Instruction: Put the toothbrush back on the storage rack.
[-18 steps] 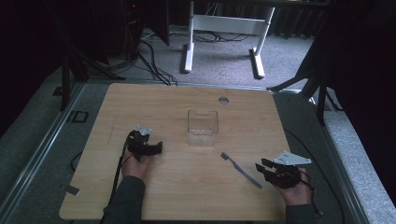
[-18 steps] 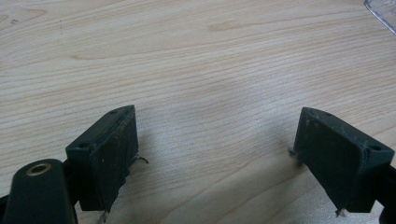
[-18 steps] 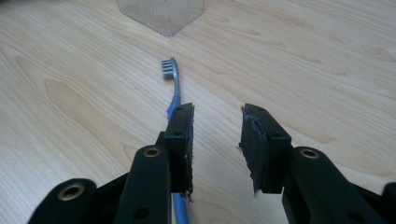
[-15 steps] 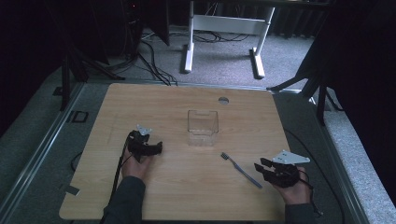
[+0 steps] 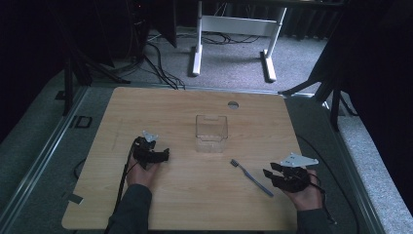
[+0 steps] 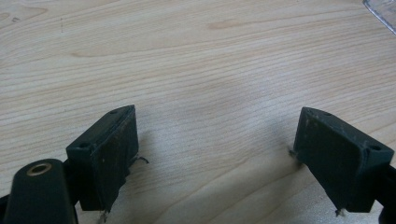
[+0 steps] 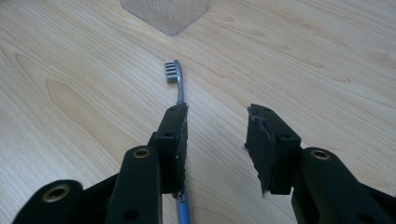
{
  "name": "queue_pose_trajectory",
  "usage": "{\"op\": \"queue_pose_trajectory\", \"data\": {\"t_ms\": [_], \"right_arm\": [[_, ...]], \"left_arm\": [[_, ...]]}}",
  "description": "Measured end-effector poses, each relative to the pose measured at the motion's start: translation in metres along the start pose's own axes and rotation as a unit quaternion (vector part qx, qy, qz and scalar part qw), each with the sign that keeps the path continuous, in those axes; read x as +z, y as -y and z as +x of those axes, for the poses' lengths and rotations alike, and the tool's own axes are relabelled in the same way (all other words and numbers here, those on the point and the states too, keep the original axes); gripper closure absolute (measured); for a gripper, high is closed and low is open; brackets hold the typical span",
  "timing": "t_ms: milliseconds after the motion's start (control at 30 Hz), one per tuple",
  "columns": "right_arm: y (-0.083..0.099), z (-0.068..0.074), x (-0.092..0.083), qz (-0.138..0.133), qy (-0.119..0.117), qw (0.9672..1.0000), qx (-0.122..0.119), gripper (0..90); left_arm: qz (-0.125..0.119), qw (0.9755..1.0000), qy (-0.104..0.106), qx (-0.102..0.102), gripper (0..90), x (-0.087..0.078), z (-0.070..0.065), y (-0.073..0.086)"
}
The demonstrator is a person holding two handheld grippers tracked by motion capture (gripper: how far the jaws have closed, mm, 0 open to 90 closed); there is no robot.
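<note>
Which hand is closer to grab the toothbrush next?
The right gripper. Its open jaws sit right beside the toothbrush, whose handle runs under one jaw in the right gripper view. The left gripper rests farther off, past the clear box.

no text, label, brand, number or sign can be read on anything in these views.
</note>
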State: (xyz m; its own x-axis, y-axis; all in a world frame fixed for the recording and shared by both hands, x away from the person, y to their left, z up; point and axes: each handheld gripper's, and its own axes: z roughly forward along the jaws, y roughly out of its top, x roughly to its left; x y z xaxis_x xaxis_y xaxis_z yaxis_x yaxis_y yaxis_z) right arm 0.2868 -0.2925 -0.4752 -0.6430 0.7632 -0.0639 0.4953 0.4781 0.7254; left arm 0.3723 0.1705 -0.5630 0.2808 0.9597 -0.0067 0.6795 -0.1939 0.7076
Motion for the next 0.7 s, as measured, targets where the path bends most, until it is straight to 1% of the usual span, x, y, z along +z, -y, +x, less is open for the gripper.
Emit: {"op": "queue_pose_trajectory", "data": {"t_ms": [33,267,333,600,700], "right_arm": [[-0.001,0.001,0.0,0.003,0.002,1.0,-0.004,59.5],[-0.009,0.007,0.005,0.023,-0.009,0.9995,-0.021,63.9],[-0.012,0.008,0.007,0.027,-0.008,0.9992,-0.028,64.3],[-0.021,0.012,0.009,0.042,-0.015,0.9983,-0.038,68.6],[-0.026,0.015,0.01,0.048,-0.018,0.9977,-0.044,68.7]], "left_arm": [[0.0,1.0,0.0,0.0,14.3,0.0,0.0,0.0],[0.0,1.0,0.001,0.001,14.3,-0.001,0.0,0.001],[0.0,1.0,0.001,0.001,14.3,-0.001,0.0,0.001],[0.0,1.0,0.001,0.001,14.3,-0.001,0.0,0.001],[0.0,1.0,0.001,0.001,14.3,-0.001,0.0,0.001]]}}
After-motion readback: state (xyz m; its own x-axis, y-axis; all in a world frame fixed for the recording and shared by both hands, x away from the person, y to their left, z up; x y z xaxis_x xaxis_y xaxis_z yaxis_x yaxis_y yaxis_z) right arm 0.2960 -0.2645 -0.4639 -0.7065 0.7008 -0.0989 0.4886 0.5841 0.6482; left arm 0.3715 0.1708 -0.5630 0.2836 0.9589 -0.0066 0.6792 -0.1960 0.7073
